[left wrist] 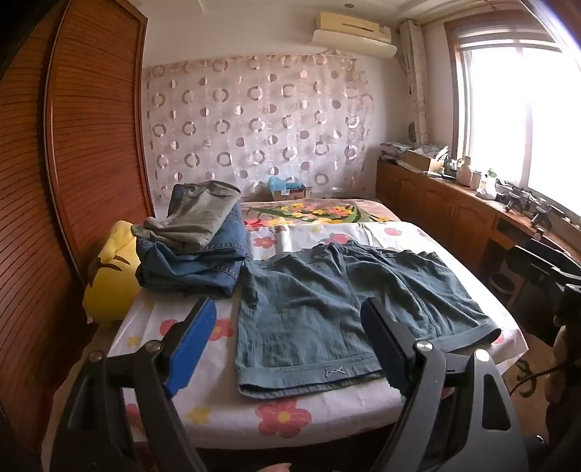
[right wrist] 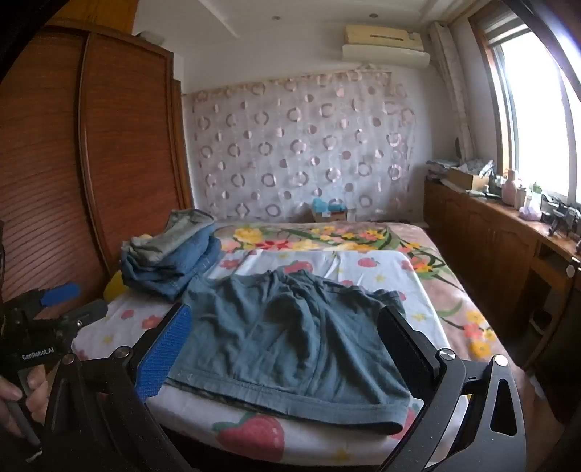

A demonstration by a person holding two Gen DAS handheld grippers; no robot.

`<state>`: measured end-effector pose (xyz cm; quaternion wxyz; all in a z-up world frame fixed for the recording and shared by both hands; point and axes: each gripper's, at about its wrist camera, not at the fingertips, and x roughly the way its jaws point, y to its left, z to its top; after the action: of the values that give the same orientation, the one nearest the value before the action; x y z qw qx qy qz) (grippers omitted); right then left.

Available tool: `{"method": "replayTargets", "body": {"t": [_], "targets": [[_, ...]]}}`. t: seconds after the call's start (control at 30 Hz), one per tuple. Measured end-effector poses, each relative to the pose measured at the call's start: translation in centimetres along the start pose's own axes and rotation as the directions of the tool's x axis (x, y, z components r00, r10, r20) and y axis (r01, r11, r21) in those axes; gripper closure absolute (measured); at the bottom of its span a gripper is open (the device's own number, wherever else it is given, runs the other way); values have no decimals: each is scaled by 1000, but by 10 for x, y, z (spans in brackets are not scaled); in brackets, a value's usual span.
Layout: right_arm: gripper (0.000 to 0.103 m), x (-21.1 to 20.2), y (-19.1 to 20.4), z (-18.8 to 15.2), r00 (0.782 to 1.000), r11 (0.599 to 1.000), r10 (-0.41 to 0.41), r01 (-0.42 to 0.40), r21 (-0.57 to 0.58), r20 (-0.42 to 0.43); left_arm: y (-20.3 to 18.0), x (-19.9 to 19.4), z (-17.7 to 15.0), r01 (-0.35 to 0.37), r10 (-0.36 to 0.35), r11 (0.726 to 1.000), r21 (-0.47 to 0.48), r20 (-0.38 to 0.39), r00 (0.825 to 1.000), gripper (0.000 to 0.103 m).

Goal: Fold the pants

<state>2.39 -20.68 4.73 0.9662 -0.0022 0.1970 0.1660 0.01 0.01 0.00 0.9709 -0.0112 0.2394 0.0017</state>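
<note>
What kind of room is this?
Most likely a home bedroom: a bed with a flowered sheet, a tall wooden wardrobe beside it, and an air conditioner high on the wall.

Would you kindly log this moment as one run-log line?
left gripper: open, empty | right gripper: open, empty | blue shorts: flat, unfolded on bed | stack of folded clothes: left

Teal-blue pants point(left wrist: 326, 301) lie on a white sheet point(left wrist: 290, 410) patterned with pink flowers.

Blue denim shorts point(left wrist: 337, 308) lie spread flat on the flowered sheet point(left wrist: 225, 414). The left gripper point(left wrist: 290, 348) hovers above their hem, jaws wide apart, holding nothing
</note>
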Motion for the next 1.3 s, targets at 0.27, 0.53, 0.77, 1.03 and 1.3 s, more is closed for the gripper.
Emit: {"method": "replayTargets", "body": {"t": [0.27,0.53,0.77,1.03,1.3], "targets": [[0,0,0,0,1000,1000,4,-4,9,6,0,0,0,-3,3,1000,5,0,1000,20],[0,-1,0,0,1000,1000,4,-4,9,7,-1,0,0,-9,9,1000,14,4,1000,20],[0,-1,-1,-1,1000,1000,4,-4,9,7,-2,0,0,-13,12,1000,16,4,1000,20],[0,-1,-1,-1,1000,1000,3,-3,9,6,4,-1,-2,-20,20,1000,14,4,1000,20],[0,-1,-1,-1,1000,1000,4,-4,11,6,5,-1,-3,-17,17,1000,13,4,1000,20]]}}
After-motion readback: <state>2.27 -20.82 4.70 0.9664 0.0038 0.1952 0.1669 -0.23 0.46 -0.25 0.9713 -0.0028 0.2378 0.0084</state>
